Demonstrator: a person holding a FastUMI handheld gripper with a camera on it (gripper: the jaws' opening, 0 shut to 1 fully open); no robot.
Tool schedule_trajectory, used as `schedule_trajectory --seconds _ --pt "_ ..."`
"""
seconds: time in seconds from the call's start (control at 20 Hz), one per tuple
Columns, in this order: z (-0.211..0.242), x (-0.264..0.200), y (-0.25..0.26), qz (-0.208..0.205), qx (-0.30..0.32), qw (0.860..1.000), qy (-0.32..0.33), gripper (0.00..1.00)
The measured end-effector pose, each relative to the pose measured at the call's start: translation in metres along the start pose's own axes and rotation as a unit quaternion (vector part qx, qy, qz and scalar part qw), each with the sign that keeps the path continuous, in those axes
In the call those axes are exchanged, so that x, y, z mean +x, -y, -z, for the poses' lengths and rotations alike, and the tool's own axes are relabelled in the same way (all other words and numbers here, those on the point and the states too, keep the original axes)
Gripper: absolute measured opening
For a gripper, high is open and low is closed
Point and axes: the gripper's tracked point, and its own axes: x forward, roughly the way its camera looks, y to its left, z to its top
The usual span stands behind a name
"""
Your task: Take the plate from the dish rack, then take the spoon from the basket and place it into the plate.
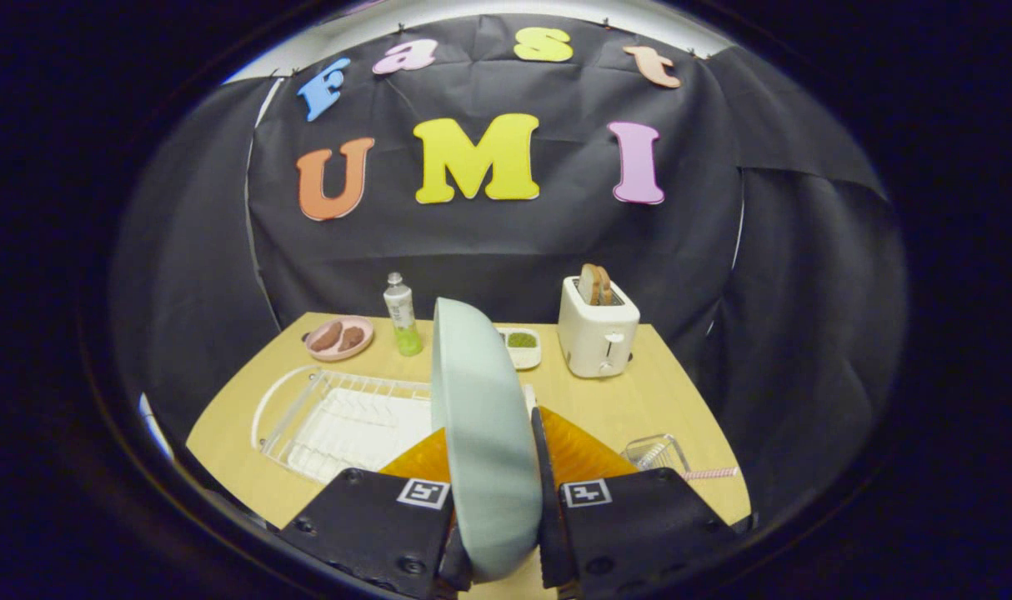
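Jaws: closed on the plate point(485, 433), one finger pressed on each side of it; the gripper point(496, 533) is held over the near part of the tabletop point(631, 400).
Plate: pale green, held up on its edge between the fingers, above the tabletop.
Dish rack point(339, 417): white wire, seen just beyond the fingers, to the left of the plate.
Basket point(658, 454): small wire one, seen to the right of the fingers.
Spoon point(710, 473): a striped pink handle is seen sticking out of the basket.
Toaster point(598, 329): white, with bread in the top, far back on the right.
Bottle point(402, 317): stood behind the plate, to its left.
Pink dish point(339, 337): two brown things are laid in it, back left.
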Motion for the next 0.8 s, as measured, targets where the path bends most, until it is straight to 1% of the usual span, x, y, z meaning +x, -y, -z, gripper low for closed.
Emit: schedule_trajectory --seconds 0.15,0.25,0.4,0.5,0.6,0.7,0.8 --pt "0.042 -0.023 -0.003 -0.032 0.022 0.999 0.005 0.36" --pt "0.077 -0.028 0.001 -0.046 0.040 0.998 -0.015 0.36" --pt "0.122 -0.026 0.008 -0.066 0.095 0.992 -0.043 0.36" --pt "0.154 -0.018 0.008 -0.085 0.135 0.984 -0.074 0.36" --pt "0.185 -0.012 0.002 -0.109 0.173 0.972 -0.117 0.36" --pt "0.210 -0.005 -0.001 -0.115 0.192 0.962 -0.157 0.36" --pt "0.225 0.000 -0.001 -0.117 0.211 0.954 -0.178 0.36"
